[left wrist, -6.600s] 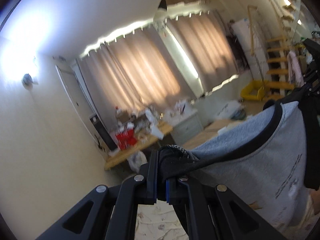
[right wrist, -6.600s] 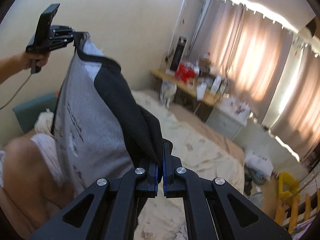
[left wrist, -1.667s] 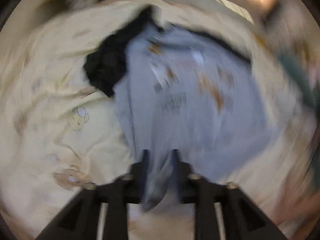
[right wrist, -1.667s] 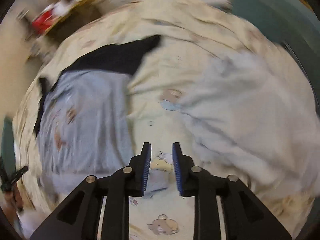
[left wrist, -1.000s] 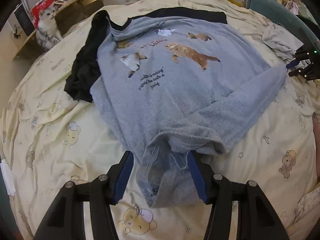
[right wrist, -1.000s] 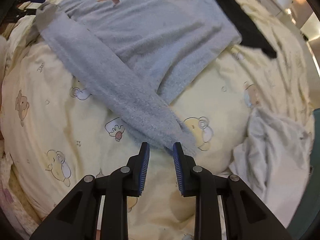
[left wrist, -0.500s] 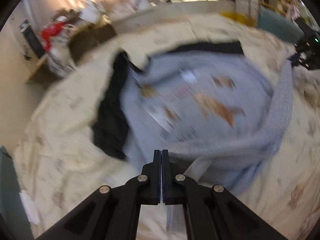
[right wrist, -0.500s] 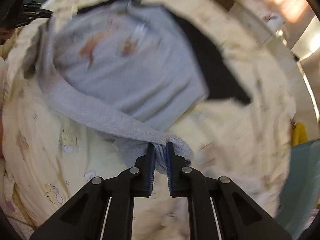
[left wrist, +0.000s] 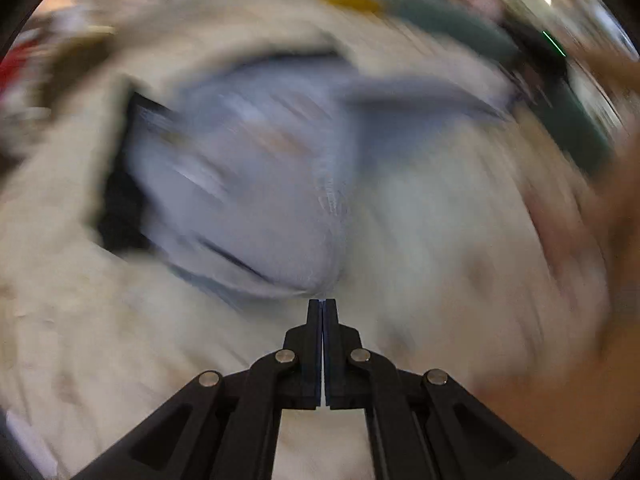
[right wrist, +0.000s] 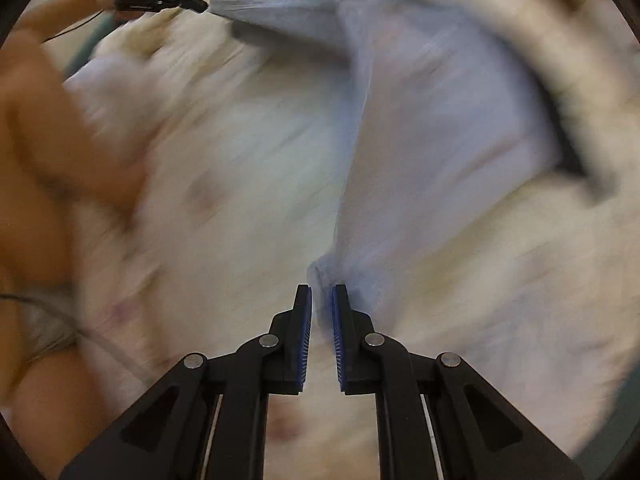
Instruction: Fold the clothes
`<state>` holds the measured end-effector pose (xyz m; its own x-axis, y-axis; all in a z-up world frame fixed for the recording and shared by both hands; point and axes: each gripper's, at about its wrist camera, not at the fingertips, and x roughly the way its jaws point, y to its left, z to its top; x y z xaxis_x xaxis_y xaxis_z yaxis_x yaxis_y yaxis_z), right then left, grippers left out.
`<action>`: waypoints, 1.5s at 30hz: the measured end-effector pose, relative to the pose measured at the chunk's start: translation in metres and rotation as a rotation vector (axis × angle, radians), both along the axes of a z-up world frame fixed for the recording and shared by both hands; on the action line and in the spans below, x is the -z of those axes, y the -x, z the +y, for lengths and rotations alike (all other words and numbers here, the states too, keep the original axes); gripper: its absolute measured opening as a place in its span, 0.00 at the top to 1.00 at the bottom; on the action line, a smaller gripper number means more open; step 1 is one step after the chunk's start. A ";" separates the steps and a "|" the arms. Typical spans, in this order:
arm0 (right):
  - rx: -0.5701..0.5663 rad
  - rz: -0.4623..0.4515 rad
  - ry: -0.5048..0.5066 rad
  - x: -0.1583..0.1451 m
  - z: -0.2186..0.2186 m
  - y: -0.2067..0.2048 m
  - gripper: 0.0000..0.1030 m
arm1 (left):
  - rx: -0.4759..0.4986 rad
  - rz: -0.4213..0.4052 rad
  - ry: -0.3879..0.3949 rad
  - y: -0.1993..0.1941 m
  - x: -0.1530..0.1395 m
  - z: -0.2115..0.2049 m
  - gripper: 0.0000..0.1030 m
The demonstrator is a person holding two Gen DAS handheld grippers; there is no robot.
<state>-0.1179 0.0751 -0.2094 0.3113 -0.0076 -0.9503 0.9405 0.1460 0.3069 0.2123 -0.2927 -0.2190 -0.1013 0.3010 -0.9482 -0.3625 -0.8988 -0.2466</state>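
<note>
My left claw (left wrist: 322, 302) is now fully closed, its two fingers pressed together, where one second ago they stood wide around the bunched hem. The grey sweatshirt (left wrist: 248, 184) seems pinched at the very fingertips, but the blur hides the contact, so I cannot be sure. In this view the sweatshirt lies on the cream bed sheet (left wrist: 100, 320) from about 10 to 12 o'clock of the claw, and one stretched edge (left wrist: 416, 100) runs toward 2 o'clock, to the other claw (left wrist: 532, 56), which is only a dark blur there. One second ago this fabric lay flat on the bed; now it is lifted and pulled tight.

My right claw (right wrist: 322, 300) is nearly closed and grips a fold of the sweatshirt (right wrist: 440, 128) between its blue pads (right wrist: 306, 320); one second ago its pads stood apart, just short of the fabric end. From this claw the cloth rises toward 12 o'clock, then the taut edge (right wrist: 280, 12) turns toward 10 o'clock, where my left claw (right wrist: 202, 5) holds its end.
</note>
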 end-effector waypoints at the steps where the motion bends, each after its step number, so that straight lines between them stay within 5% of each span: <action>1: -0.039 -0.010 -0.058 0.019 0.010 -0.015 0.89 | 0.041 -0.061 -0.007 -0.016 0.011 0.009 1.00; 3: -0.067 -0.036 -0.159 0.051 0.027 -0.030 0.88 | 0.078 -0.145 0.001 -0.041 0.028 0.019 1.00; 7: 0.040 -0.030 -0.155 0.068 0.037 -0.018 0.88 | -0.178 -0.165 -0.002 -0.036 0.038 -0.016 0.93; 8: 0.099 -0.034 -0.132 0.064 0.034 -0.010 0.88 | -0.281 -0.150 -0.011 -0.028 0.038 -0.028 0.83; 9: 0.161 -0.035 -0.102 0.060 0.030 0.003 0.87 | -0.376 -0.126 -0.022 -0.020 0.039 -0.039 0.57; 11: 0.297 -0.021 -0.033 0.052 0.022 0.027 0.84 | -0.558 -0.066 -0.034 0.000 0.044 -0.057 0.33; 12: 0.366 -0.014 0.002 0.048 0.018 0.040 0.76 | -0.624 -0.047 -0.040 0.006 0.048 -0.064 0.31; 14: 0.490 0.001 0.069 0.040 0.008 0.062 0.61 | -0.747 -0.016 -0.053 0.019 0.058 -0.074 0.31; 16: 0.605 0.031 0.127 0.038 0.003 0.080 0.10 | -0.856 0.004 -0.069 0.029 0.070 -0.083 0.31; 17: 0.655 0.024 0.159 0.038 0.004 0.084 0.00 | -0.897 0.036 -0.061 0.033 0.073 -0.087 0.31; 23: 0.916 0.023 0.227 0.058 0.016 0.096 0.00 | -0.946 0.147 -0.187 0.050 0.077 -0.096 0.33; 25: 0.995 0.031 0.236 0.061 0.024 0.105 0.00 | -0.921 0.185 -0.154 0.055 0.071 -0.090 0.83; 26: 1.036 0.022 0.243 0.064 0.031 0.107 0.00 | -0.913 0.187 -0.143 0.057 0.070 -0.087 0.98; 29: 1.132 -0.013 0.242 0.077 0.049 0.108 0.02 | -0.902 0.225 -0.141 0.050 0.055 -0.080 0.99; 32: 1.141 -0.158 0.192 0.098 0.055 0.100 0.07 | -0.893 0.235 -0.184 0.031 0.034 -0.075 0.99; 39: 1.126 -0.207 0.062 0.135 0.033 0.079 0.12 | -0.960 0.307 -0.251 -0.028 -0.041 -0.077 0.99; 41: 1.160 -0.228 0.057 0.142 0.031 0.072 0.39 | -1.009 0.348 -0.267 -0.051 -0.063 -0.082 0.99; 42: 1.182 -0.248 0.074 0.144 0.031 0.070 0.74 | -1.046 0.367 -0.270 -0.063 -0.071 -0.087 0.99; 43: 1.218 -0.267 0.085 0.145 0.034 0.067 0.89 | -1.080 0.373 -0.272 -0.070 -0.073 -0.092 0.99; 45: 1.275 -0.294 0.122 0.140 0.036 0.063 0.90 | -1.147 0.380 -0.278 -0.084 -0.075 -0.101 0.99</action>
